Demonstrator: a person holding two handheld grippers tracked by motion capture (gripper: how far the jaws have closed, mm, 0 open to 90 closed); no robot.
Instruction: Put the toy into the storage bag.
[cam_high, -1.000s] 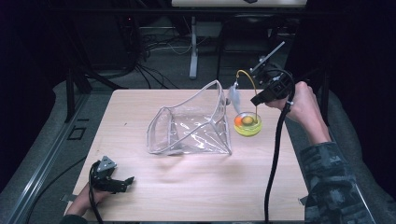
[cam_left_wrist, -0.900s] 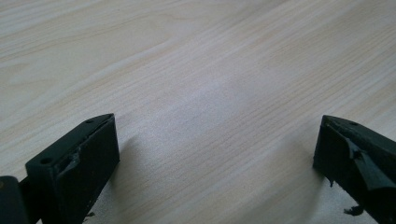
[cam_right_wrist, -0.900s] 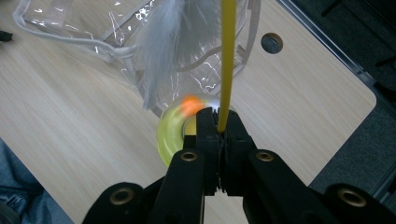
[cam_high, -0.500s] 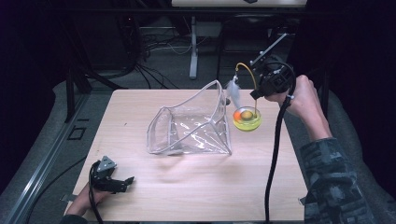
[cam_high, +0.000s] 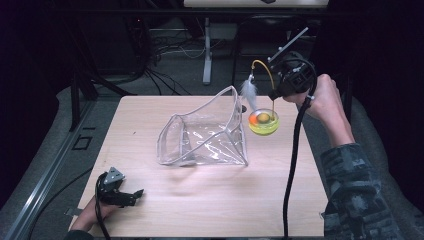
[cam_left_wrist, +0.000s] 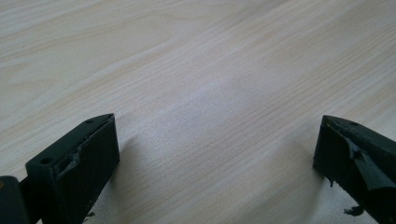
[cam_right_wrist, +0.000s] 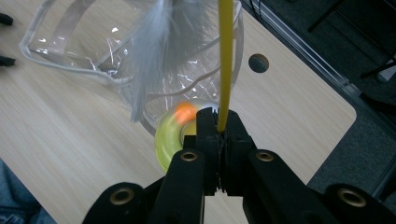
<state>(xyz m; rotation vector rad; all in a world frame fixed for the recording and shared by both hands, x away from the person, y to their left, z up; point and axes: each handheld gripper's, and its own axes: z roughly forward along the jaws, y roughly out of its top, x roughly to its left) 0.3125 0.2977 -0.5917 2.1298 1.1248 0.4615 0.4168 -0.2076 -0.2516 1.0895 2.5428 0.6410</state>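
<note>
So nearest the camera in the high view, the left gripper (cam_high: 131, 194) sits low at the near left corner of the table (cam_high: 210, 210), right by the edge. Its own view has the jaws spread wide with nothing but bare wood (cam_left_wrist: 210, 93) between them. Loads of open tabletop in front of it and out to the right.

Middle of the table is a clear plastic bag (cam_high: 205, 137), lying with its mouth gaping up and toward the far right. Just past its far right corner there's a yellow-green ring toy (cam_high: 263, 122) with an orange ball in it, touching or nearly touching the bag, can't tell which.

Above that, the right gripper (cam_high: 275, 95) is up off the table near the far right edge, jaws pressed together, pinching a thin yellow wand (cam_high: 264, 67). From overhead the wand arcs up from the jaws and curls over to the left, ending in a white feather (cam_high: 248, 92) that hangs down by the bag's rim.

The right gripper view shows the pinch properly: the wand (cam_right_wrist: 225, 60) runs straight up away from the jaws, feather (cam_right_wrist: 152, 60) blurry over the bag's mouth (cam_right_wrist: 70, 42). It also shows a round hole (cam_right_wrist: 258, 63) in the table near the far edge, which the overhead one hides.
</note>
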